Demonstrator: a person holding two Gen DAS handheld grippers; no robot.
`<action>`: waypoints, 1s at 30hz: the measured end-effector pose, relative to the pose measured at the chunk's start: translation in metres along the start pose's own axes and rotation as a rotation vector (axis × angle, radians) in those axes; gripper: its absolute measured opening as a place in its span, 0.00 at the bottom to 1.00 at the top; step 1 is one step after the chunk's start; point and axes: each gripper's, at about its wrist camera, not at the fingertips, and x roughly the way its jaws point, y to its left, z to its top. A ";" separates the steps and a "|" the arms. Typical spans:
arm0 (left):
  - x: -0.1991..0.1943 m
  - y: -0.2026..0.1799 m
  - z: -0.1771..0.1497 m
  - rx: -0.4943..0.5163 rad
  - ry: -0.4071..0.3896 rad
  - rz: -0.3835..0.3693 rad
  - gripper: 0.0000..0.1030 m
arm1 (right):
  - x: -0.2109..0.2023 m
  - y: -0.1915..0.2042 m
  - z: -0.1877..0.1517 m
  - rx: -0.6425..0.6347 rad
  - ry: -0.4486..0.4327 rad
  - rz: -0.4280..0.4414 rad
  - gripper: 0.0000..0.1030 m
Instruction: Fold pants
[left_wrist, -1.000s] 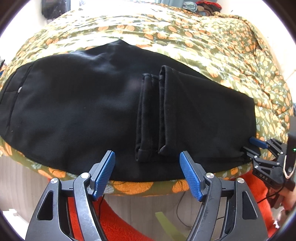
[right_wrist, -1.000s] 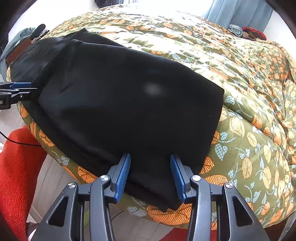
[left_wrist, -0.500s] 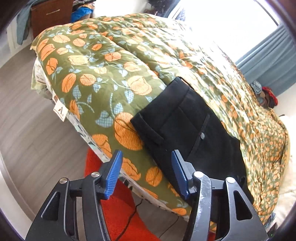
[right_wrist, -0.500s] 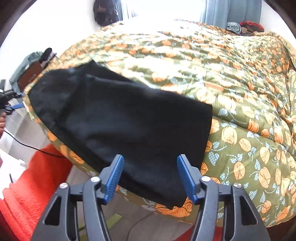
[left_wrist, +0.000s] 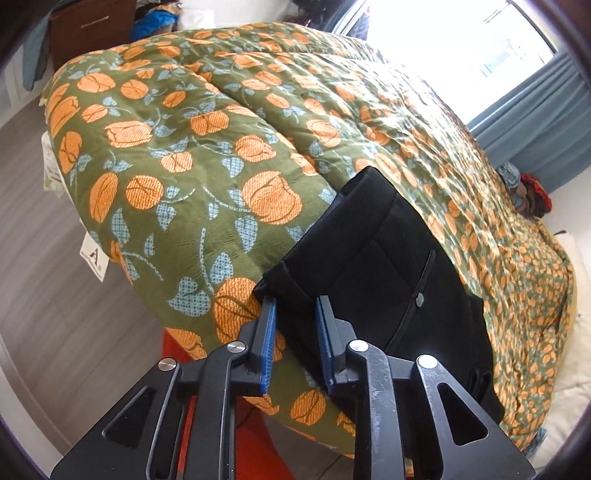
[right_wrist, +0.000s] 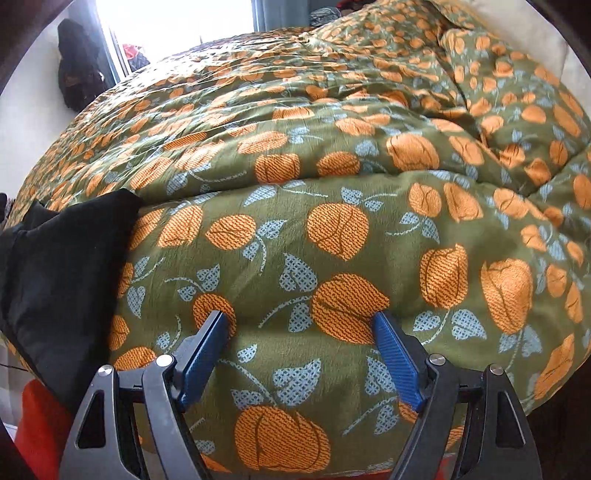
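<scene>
Lying folded on the quilt near its front edge: black pants, long axis running from the near waistband corner away toward the curtain side. Left gripper straddling that corner, jaws narrowed but not clearly clamped. Right gripper spread wide over bare quilt, well right of the pants. Beyond: wood floor, red rug, dresser.

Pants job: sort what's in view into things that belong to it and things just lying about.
Belongs to the job:
black pants
left gripper, its fingers astride the pants' corner
right gripper, open over the quilt

Just lying about:
floral quilt
red rug
blue curtain
</scene>
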 end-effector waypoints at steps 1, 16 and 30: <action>-0.002 0.001 -0.002 -0.005 -0.010 0.004 0.33 | 0.003 0.003 -0.002 0.005 -0.001 0.003 0.92; 0.016 0.033 -0.012 -0.190 -0.022 -0.237 0.38 | 0.015 0.022 -0.004 -0.065 -0.009 -0.039 1.00; 0.051 0.045 -0.016 -0.353 -0.018 -0.438 0.48 | 0.015 0.024 -0.005 -0.063 -0.018 -0.057 1.00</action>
